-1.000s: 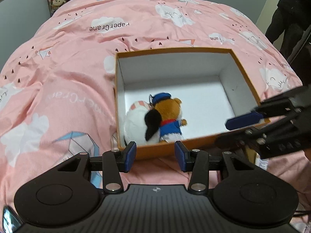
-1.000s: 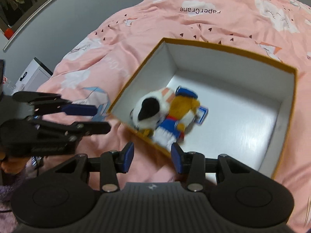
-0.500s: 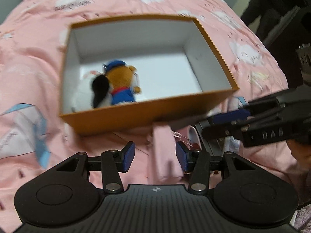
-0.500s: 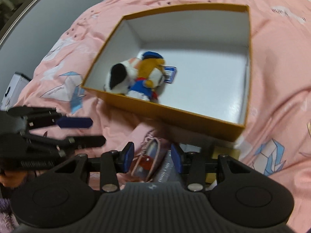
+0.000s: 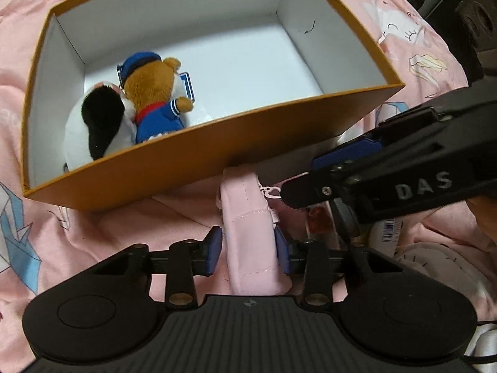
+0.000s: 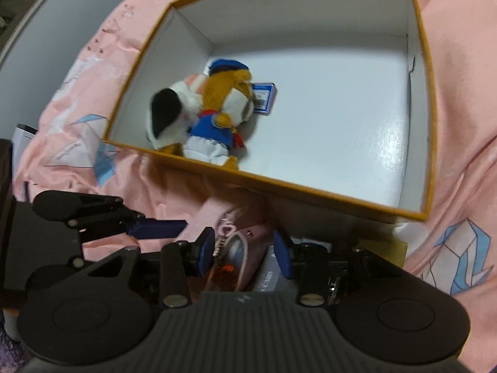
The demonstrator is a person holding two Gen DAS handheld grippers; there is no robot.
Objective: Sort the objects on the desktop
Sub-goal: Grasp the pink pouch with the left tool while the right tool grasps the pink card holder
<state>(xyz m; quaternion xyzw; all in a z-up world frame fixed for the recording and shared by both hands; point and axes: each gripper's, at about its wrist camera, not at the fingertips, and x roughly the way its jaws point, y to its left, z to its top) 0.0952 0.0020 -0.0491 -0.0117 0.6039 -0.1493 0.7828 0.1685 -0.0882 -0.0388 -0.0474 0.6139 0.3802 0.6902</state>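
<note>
Closing your left gripper (image 5: 248, 250) around the pink pouch (image 5: 250, 217) just near of the orange box (image 5: 217, 152), watch its soft fabric slipping; your right gripper (image 6: 245, 253) hovers spread over neighbouring clutter, risking collision; plush toys (image 5: 130, 105) lie beyond.

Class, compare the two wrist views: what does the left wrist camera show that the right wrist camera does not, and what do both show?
Only the left wrist view: a barcoded white item.
Only the right wrist view: the grey wall.
Both: the orange box, its two plush toys, and the pink pouch, which lies between the closing jaws of the left gripper.
</note>
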